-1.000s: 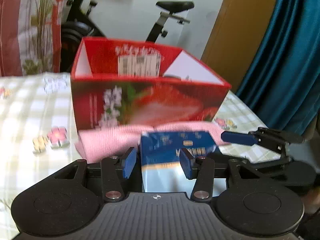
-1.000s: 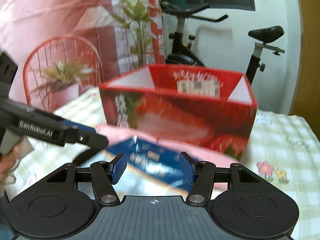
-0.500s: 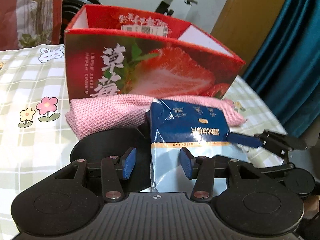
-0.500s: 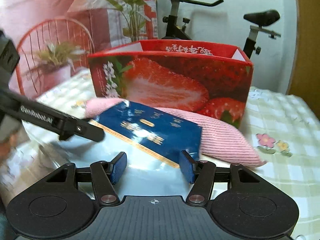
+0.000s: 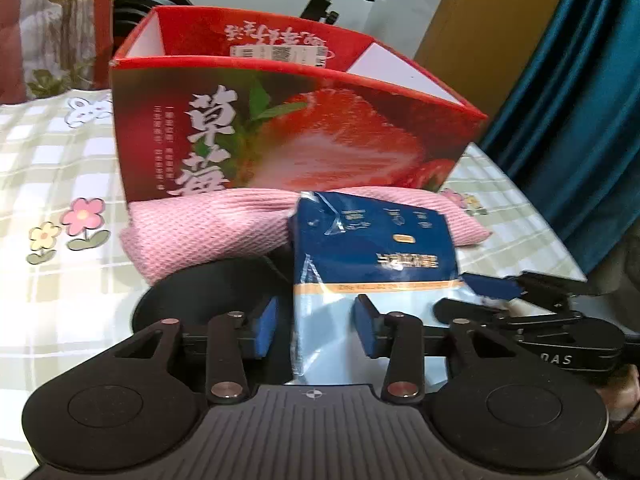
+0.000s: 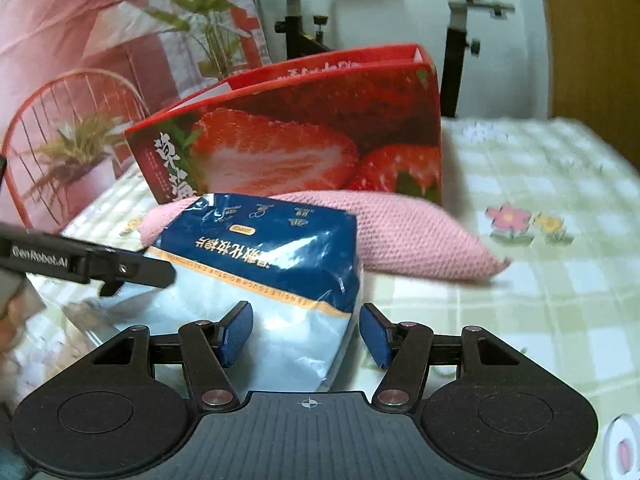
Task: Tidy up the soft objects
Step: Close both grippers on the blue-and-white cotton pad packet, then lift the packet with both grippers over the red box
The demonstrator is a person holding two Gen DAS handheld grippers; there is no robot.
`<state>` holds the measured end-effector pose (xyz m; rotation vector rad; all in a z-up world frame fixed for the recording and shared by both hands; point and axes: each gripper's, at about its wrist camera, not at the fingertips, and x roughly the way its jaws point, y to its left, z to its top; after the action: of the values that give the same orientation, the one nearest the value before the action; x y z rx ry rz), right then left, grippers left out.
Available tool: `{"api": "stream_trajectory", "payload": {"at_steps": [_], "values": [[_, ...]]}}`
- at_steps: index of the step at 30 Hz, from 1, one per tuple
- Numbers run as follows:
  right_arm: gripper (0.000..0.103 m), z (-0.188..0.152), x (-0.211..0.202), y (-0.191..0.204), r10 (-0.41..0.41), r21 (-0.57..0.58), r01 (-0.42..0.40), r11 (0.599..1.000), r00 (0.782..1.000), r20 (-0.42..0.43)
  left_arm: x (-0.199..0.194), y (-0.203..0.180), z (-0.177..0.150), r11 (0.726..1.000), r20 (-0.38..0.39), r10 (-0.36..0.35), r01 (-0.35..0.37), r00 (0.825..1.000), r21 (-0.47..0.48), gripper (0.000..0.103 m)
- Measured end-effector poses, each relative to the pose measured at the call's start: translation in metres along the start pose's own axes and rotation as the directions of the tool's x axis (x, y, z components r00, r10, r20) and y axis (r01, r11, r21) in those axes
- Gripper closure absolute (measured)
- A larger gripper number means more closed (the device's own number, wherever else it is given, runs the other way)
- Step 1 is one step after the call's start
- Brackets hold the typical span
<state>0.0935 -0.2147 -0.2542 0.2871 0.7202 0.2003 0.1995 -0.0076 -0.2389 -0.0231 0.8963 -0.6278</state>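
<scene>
A blue and pale cotton-pad pack (image 5: 372,240) (image 6: 272,248) lies on the table before a pink knitted towel (image 5: 208,232) (image 6: 416,236). The towel leans on a red strawberry box (image 5: 320,128) (image 6: 304,136) with an open top. My left gripper (image 5: 316,330) is closing. The pack's left edge sits between its jaws and its left pad stands clear of the pack. My right gripper (image 6: 306,334) is opening over the pack's right part, with a small gap at its right pad. One finger (image 6: 132,270) of the left gripper touches the pack's left side. A right-gripper finger (image 5: 494,286) lies at the pack's right side.
A green-checked flowered cloth (image 5: 60,300) covers the table. Under the pack's left side lies a dark round thing (image 5: 200,292). An exercise bike (image 6: 460,40) stands behind the box, and a blue curtain (image 5: 580,120) hangs at the right. Part of a hand (image 6: 16,320) shows at the left.
Both grippers have sunk toward the table with the pack between them. The right view has rolled. The box now shows from the side. The left jaws have narrowed.
</scene>
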Motion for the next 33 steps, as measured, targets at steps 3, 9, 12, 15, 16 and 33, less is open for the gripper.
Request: {"api": "stream_trajectory", "payload": {"at_steps": [3,9,12,15,16,33], "values": [[0.045,0.000,0.002,-0.004,0.031,0.050,-0.030,0.998,0.999,-0.014,0.002,-0.005,0.000,1.000,-0.006,-0.012,0.012,1.000,0.013,0.062],[0.066,0.005,-0.002,-0.002,0.083,0.075,-0.083,0.994,0.997,0.003,0.000,-0.016,0.003,0.998,0.003,-0.011,0.010,1.000,0.060,0.078],[0.077,0.011,-0.008,-0.003,0.096,0.076,-0.098,0.992,0.995,0.029,-0.007,-0.017,0.006,0.997,0.025,0.003,-0.005,1.000,0.083,0.080],[0.081,0.018,-0.020,-0.004,0.109,0.058,-0.114,0.992,0.991,0.071,-0.019,-0.016,0.011,0.996,0.057,-0.011,0.006,0.998,0.086,0.081],[0.081,0.022,-0.024,-0.001,0.110,0.035,-0.113,0.993,0.990,0.084,-0.023,-0.016,0.013,0.996,0.069,-0.014,0.008,0.998,0.091,0.081],[0.081,0.149,-0.033,0.028,0.132,-0.281,-0.062,0.958,0.963,0.237,-0.057,-0.007,0.091,0.999,0.289,0.025,-0.036,0.957,0.030,0.080]]}}
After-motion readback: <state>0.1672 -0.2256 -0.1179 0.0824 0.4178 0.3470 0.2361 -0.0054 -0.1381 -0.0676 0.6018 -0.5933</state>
